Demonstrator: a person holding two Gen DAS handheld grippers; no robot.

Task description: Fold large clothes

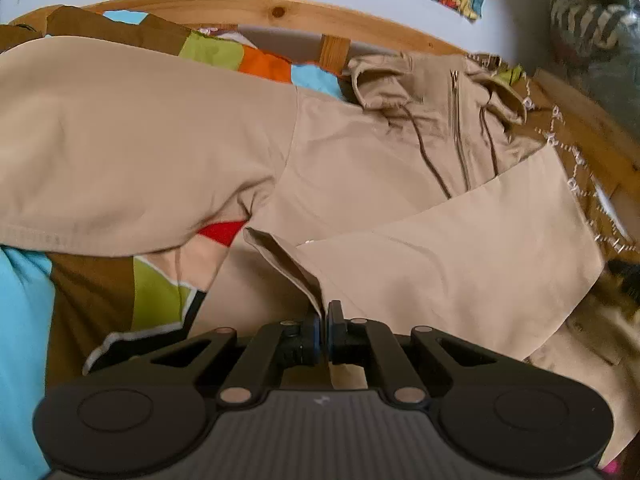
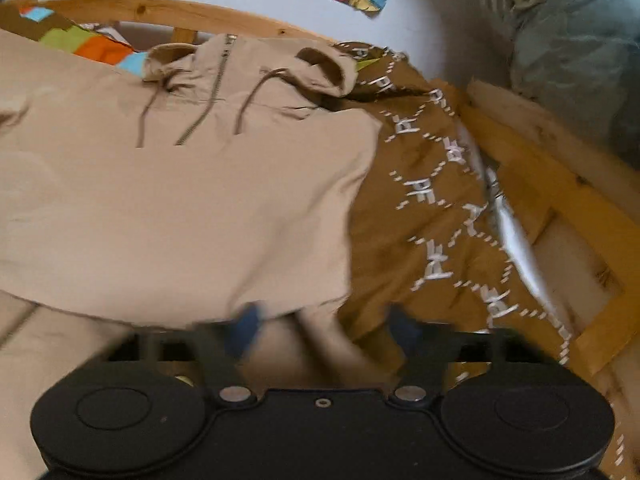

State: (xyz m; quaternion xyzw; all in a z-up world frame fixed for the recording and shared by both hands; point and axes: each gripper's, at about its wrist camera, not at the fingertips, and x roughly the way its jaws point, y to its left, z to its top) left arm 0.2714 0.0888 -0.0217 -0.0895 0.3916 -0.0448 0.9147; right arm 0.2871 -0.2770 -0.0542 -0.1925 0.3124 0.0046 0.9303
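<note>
A large beige hooded jacket (image 1: 360,160) with a front zip and brown drawstrings lies spread on the bed. It also shows in the right wrist view (image 2: 180,200). My left gripper (image 1: 325,320) is shut on a raised fold of the beige fabric (image 1: 288,260) near the jacket's lower middle. My right gripper (image 2: 324,328) is open, its blue-padded fingers (image 2: 244,328) blurred, sitting at the jacket's right lower edge with beige fabric lying between them.
A colourful patchwork cover (image 1: 100,300) lies under the jacket. A brown patterned cloth (image 2: 432,208) lies to the right. A wooden bed frame (image 2: 560,184) curves round the back and right. A pillow or bundle (image 2: 568,40) sits at the far right.
</note>
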